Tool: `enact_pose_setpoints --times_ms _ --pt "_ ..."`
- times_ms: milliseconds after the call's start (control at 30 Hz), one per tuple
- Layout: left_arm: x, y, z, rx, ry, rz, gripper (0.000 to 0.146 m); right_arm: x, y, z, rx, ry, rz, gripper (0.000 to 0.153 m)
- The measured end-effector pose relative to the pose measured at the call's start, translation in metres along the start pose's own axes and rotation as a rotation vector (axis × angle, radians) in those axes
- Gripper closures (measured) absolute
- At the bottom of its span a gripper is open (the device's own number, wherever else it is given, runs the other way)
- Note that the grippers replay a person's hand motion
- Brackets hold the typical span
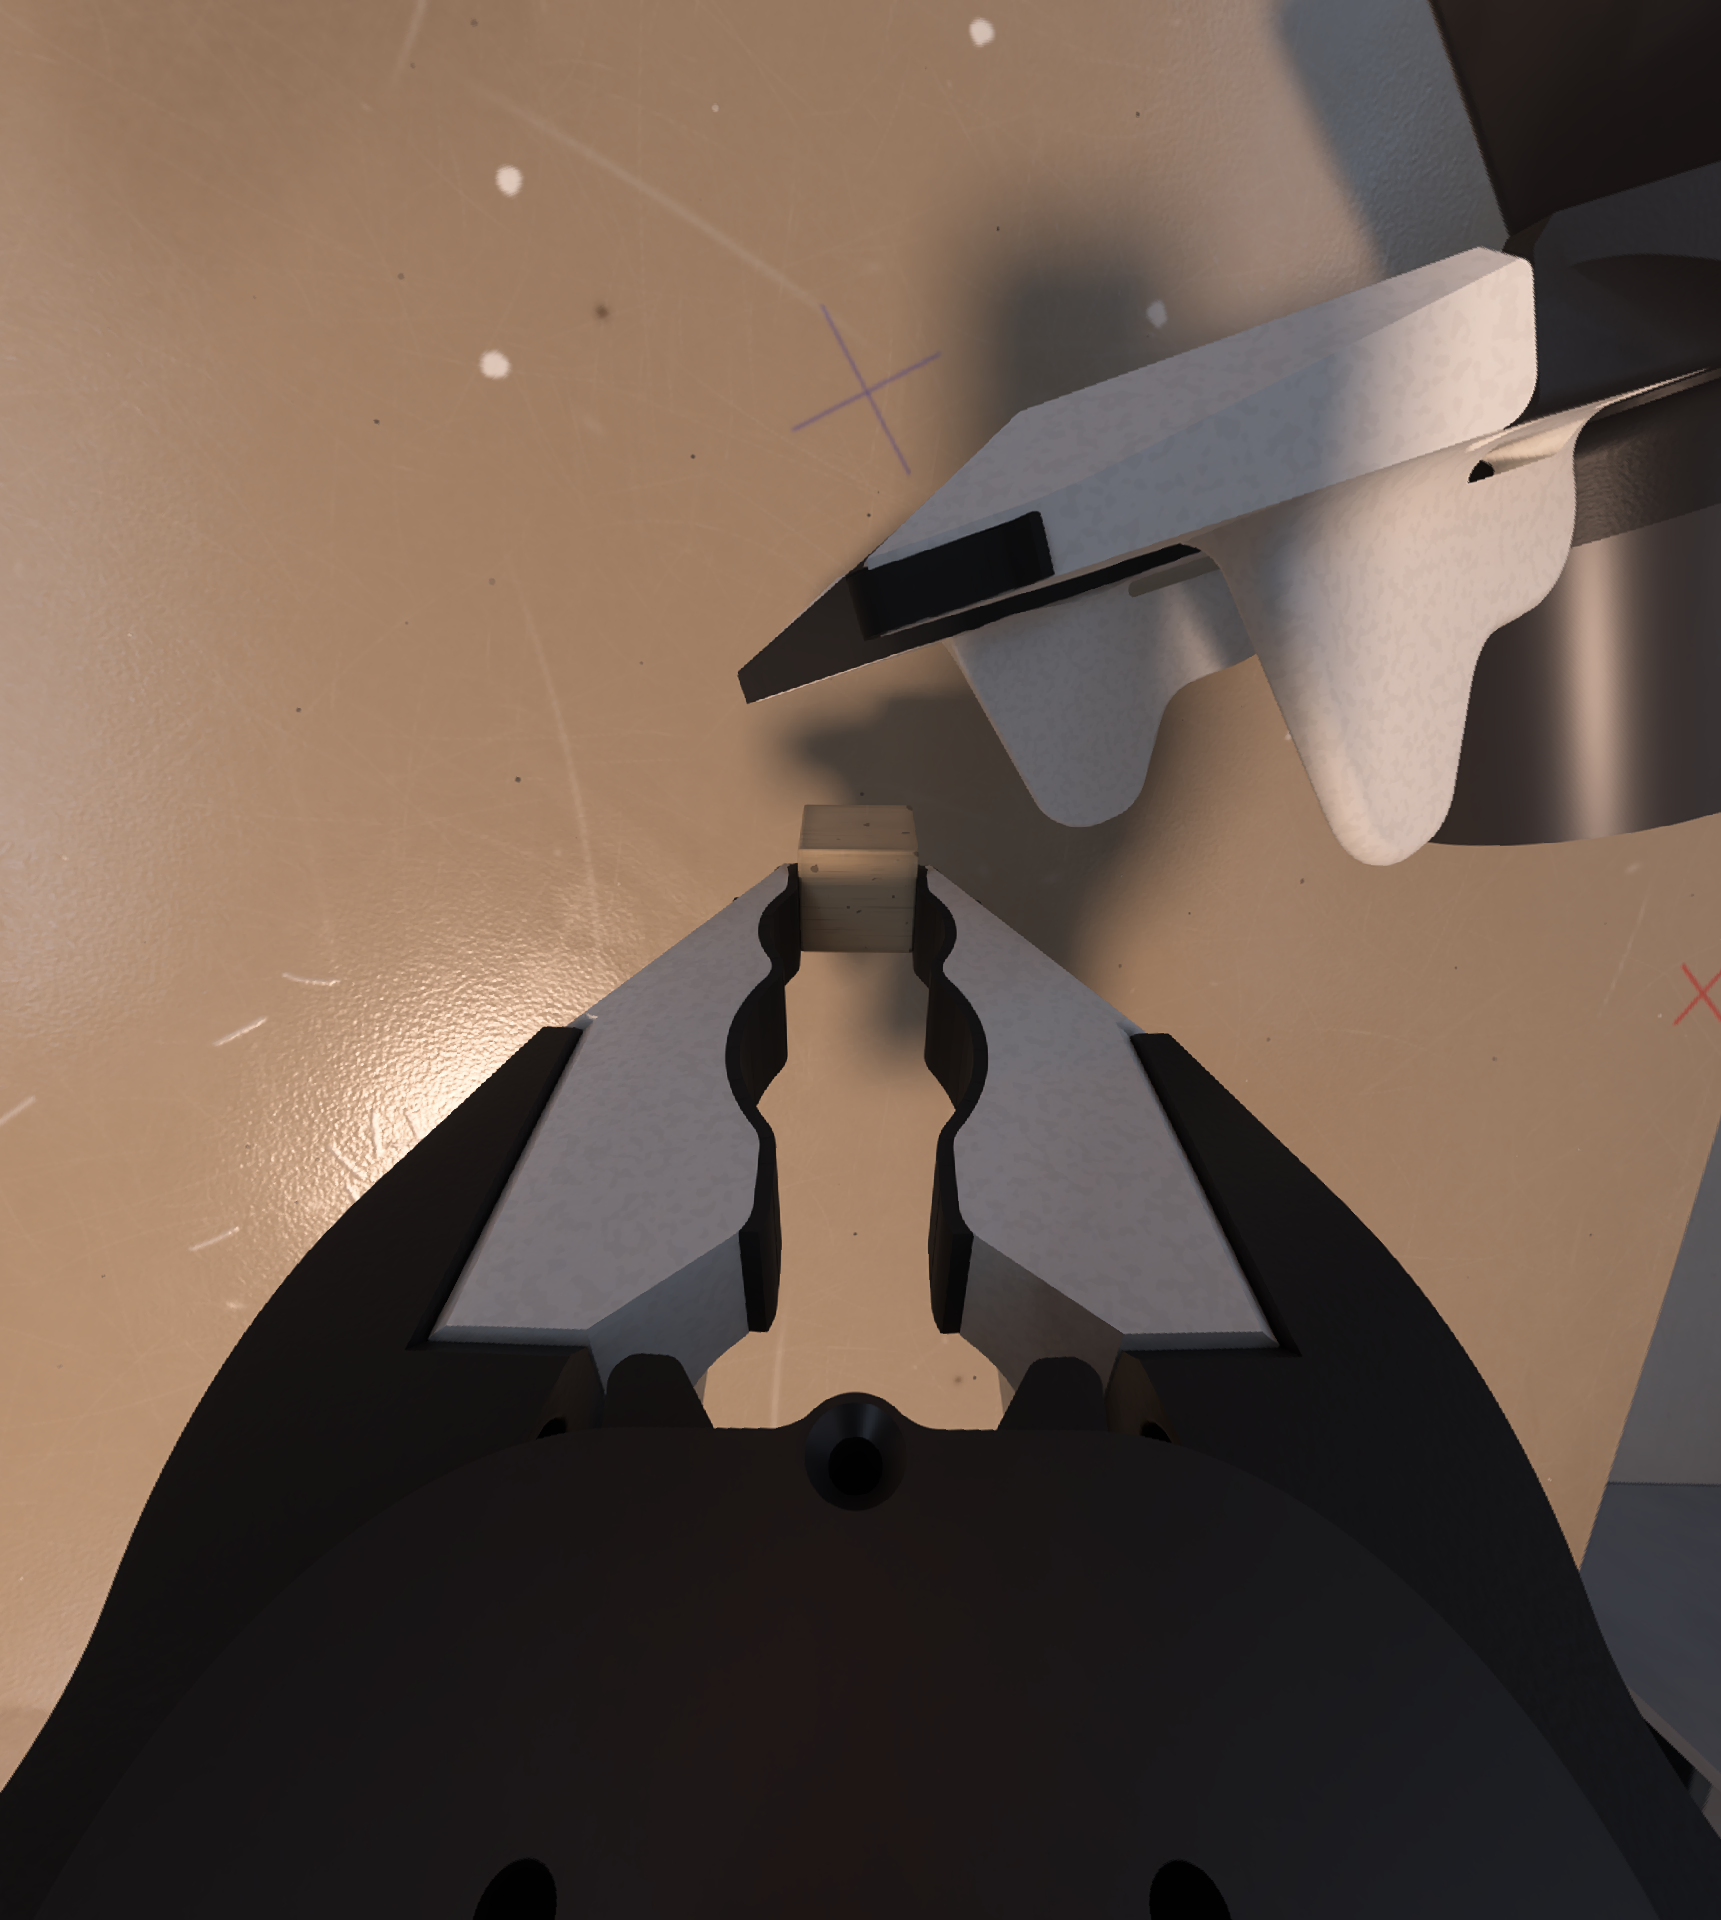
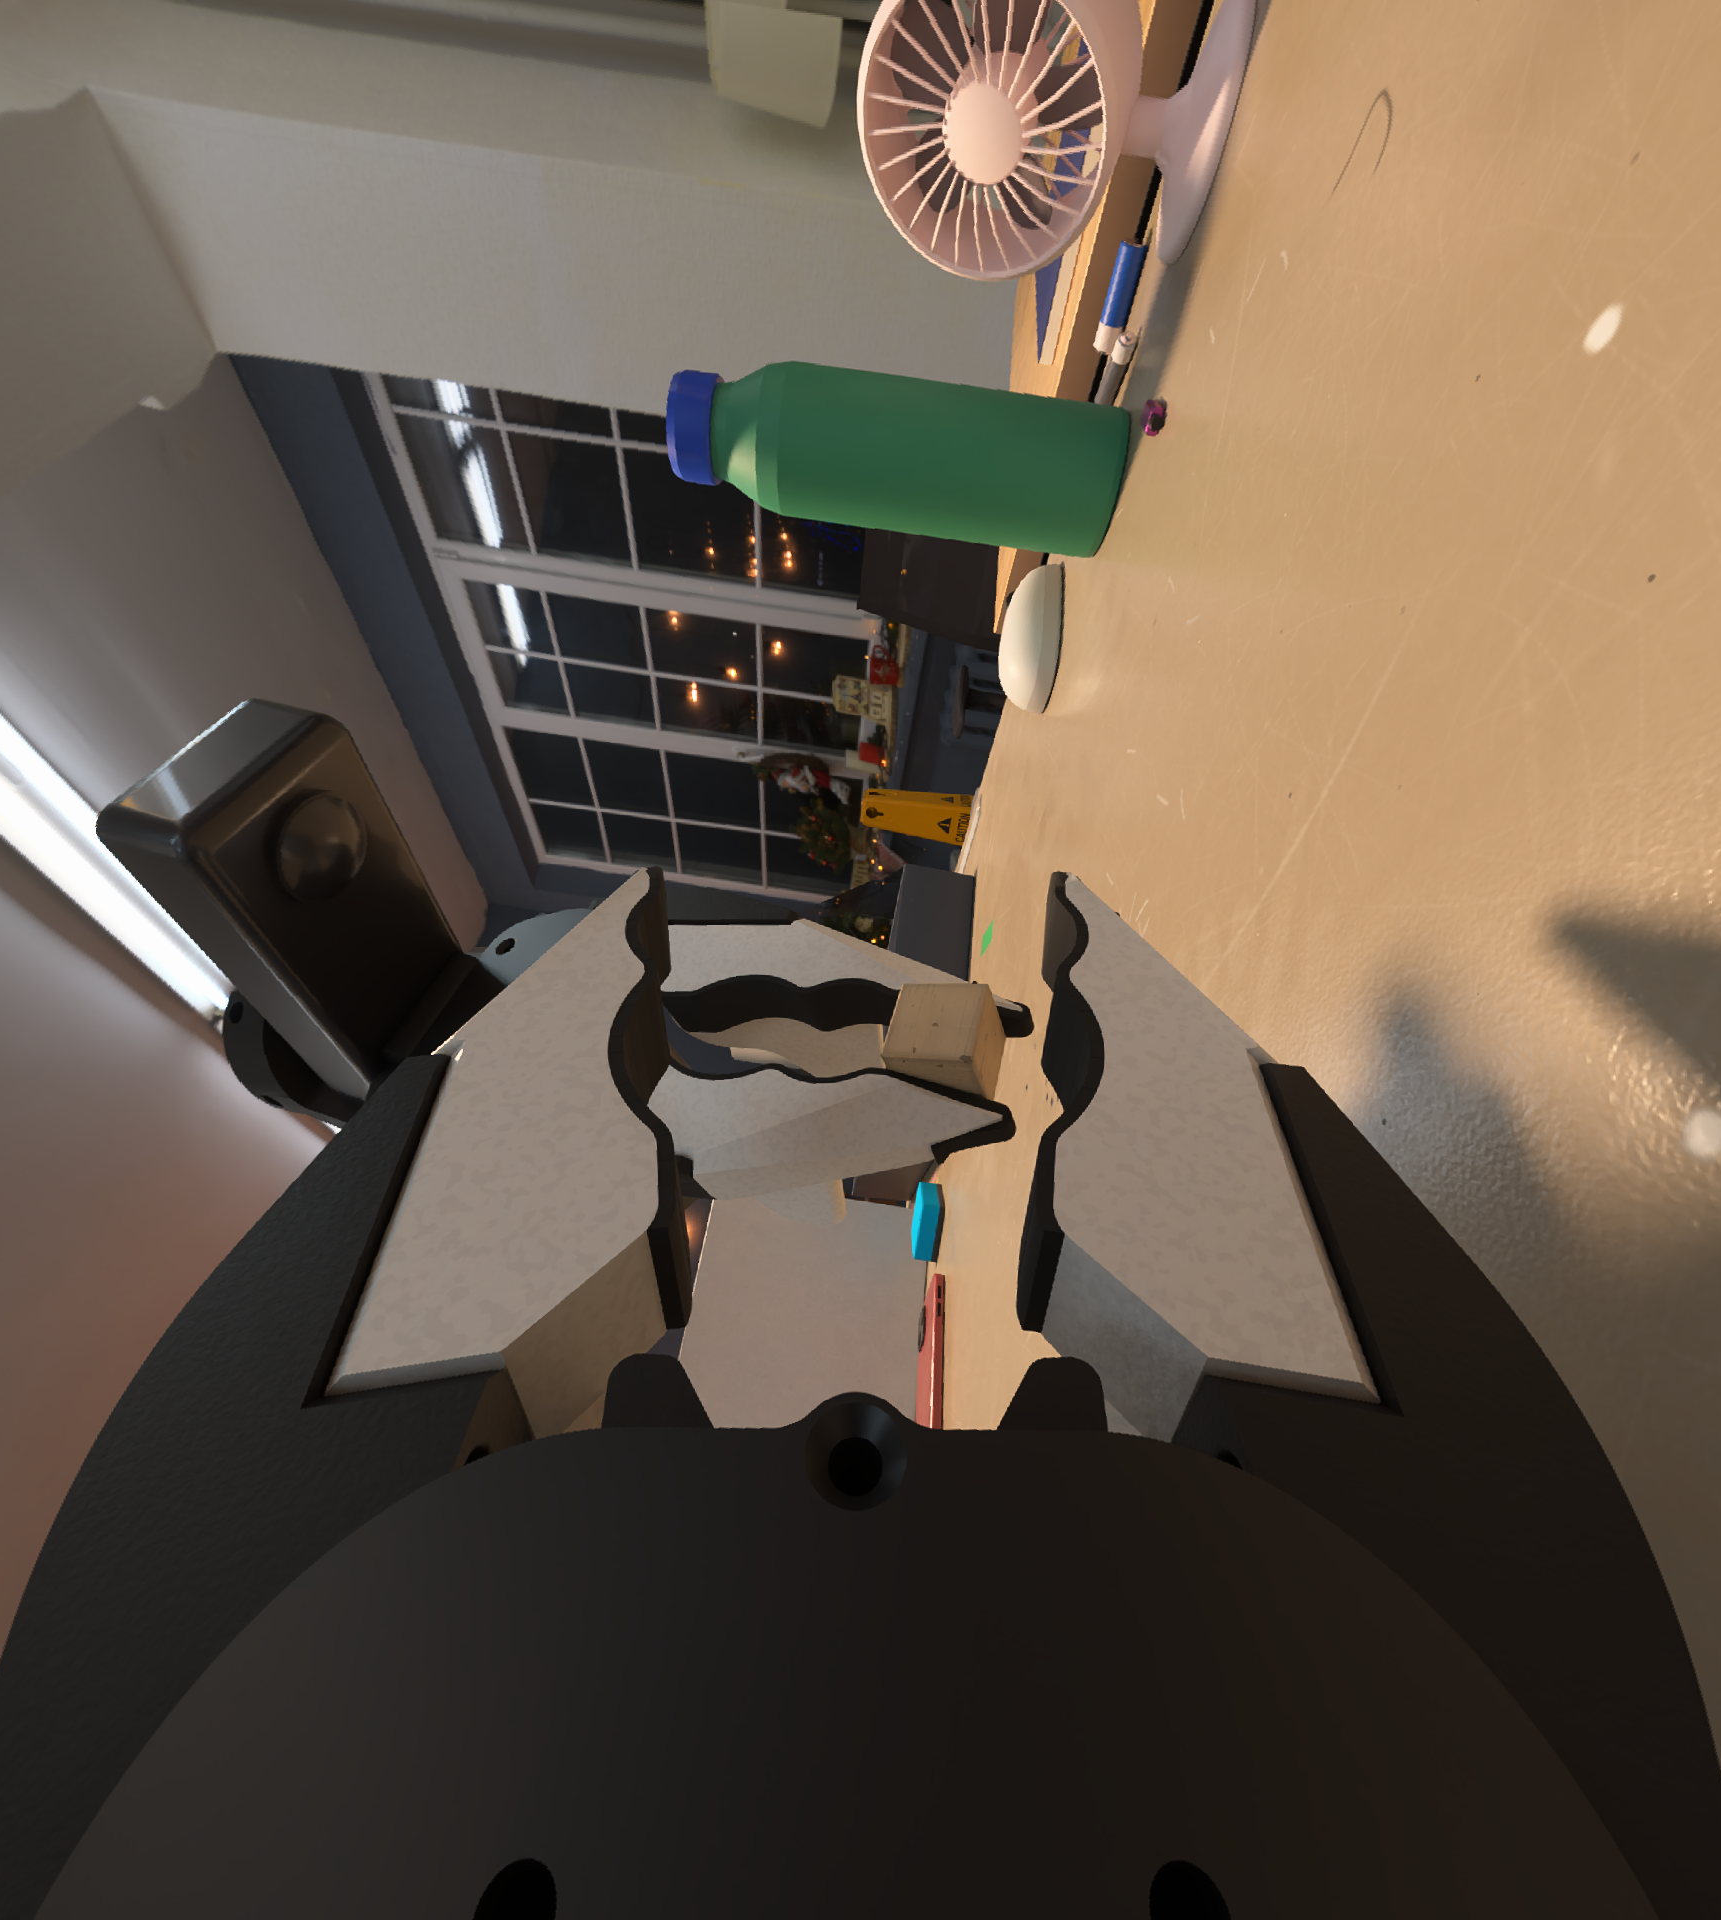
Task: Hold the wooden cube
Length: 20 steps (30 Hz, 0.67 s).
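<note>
The wooden cube [image 1: 856,844] is small and pale. My left gripper [image 1: 856,904] is shut on it, with the two fingertips pressed on its left and right faces, above the tan table [image 1: 316,623]. The cube's shadow lies a little apart from it. My right gripper [image 2: 856,935] is open and empty, turned sideways to the table. The cube [image 2: 944,1029] shows between its fingers but farther off, held in the left gripper [image 2: 981,1060]. In the left wrist view the right gripper [image 1: 939,613] hovers just beyond the cube, at the upper right.
On the table stand a green bottle with a blue cap [image 2: 918,457], a pink fan [image 2: 991,125], a white rounded object [image 2: 1032,639], a blue marker [image 2: 1118,291], a cyan block [image 2: 927,1221] and a red flat item [image 2: 932,1351]. A purple cross [image 1: 866,390] and a red cross [image 1: 1701,992] mark the table.
</note>
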State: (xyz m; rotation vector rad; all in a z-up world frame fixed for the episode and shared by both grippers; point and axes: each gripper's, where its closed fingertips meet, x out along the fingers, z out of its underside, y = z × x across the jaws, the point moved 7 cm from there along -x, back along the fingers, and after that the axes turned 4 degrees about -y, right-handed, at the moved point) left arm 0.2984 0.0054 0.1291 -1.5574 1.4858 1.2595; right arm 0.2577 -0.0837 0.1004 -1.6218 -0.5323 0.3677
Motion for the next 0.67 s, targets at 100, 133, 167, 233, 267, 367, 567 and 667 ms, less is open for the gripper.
enact_pose_setpoints --times_ms 100,133,167,233,267,367,567,667 --pt "0.001 0.000 0.000 -0.006 0.003 0.003 0.126 0.000 0.000 0.000 0.013 0.000 -0.006 0.080" --pt "0.001 0.001 0.000 -0.009 0.002 0.002 0.126 0.000 -0.001 0.000 0.016 0.002 -0.007 0.081" --pt "0.001 0.001 0.000 -0.011 0.002 -0.001 0.126 0.001 -0.001 0.000 0.017 0.002 -0.009 0.081" --pt "0.001 0.001 0.000 -0.015 0.004 -0.003 0.126 0.002 -0.002 -0.001 0.016 -0.001 -0.012 0.081" --pt "0.000 0.001 0.000 -0.016 0.008 0.000 0.126 0.002 -0.002 -0.001 0.015 -0.003 -0.013 0.081" --pt "-0.001 -0.002 0.000 -0.024 0.021 0.009 0.126 0.000 -0.001 -0.002 -0.002 -0.017 -0.001 0.081" --pt "-0.006 -0.007 0.006 -0.025 0.028 0.014 0.126 -0.032 0.000 -0.011 -0.120 -0.128 0.086 0.076" --pt "-0.006 -0.008 0.009 -0.015 0.019 0.019 0.126 -0.050 -0.010 -0.025 -0.343 -0.196 0.140 0.074"
